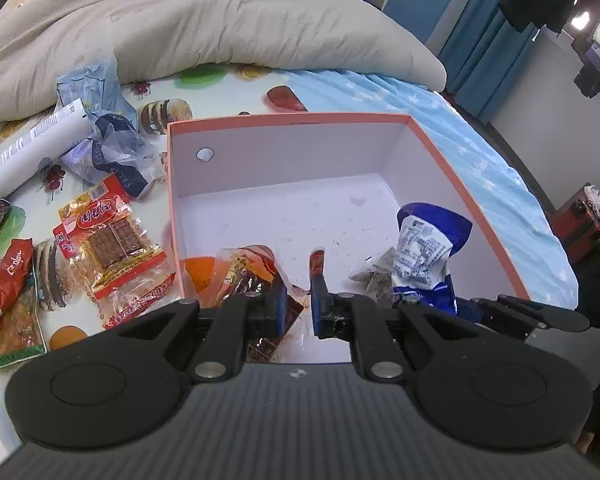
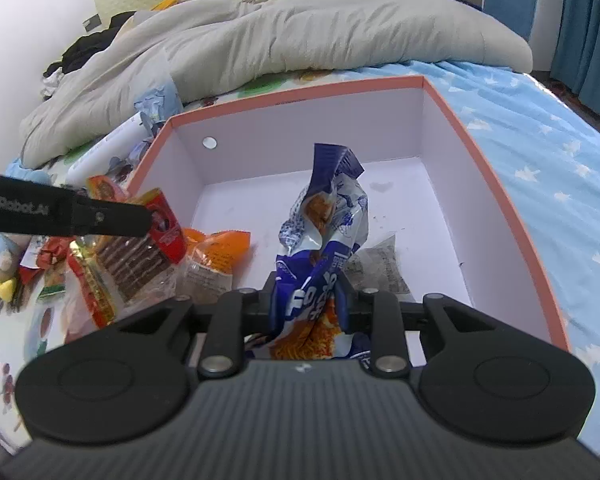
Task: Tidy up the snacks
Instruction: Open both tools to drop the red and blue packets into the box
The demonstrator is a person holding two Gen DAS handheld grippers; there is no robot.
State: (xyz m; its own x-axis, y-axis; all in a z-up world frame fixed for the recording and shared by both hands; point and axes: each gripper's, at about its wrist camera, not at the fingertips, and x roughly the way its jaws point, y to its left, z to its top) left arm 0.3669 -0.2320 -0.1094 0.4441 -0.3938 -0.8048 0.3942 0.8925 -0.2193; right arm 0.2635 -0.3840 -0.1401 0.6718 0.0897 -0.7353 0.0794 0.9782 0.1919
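Bedding under the pink-rimmed box [image 2: 500, 184] is soft, so lower both packets well inside before releasing. Right gripper [image 2: 306, 300] pinches the blue noodle packet [image 2: 332, 208]; left gripper [image 1: 300, 292] pinches the orange-red snack packet [image 1: 252, 272].

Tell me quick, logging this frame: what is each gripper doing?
Left gripper: shut on an orange-red snack packet, over the box.
Right gripper: shut on a blue-white noodle snack bag.

The box [image 1: 440, 152] sits on the bed [image 1: 480, 128]. Snack packs [image 1: 108, 240] lie left of it, the blanket [image 1: 220, 20] behind.
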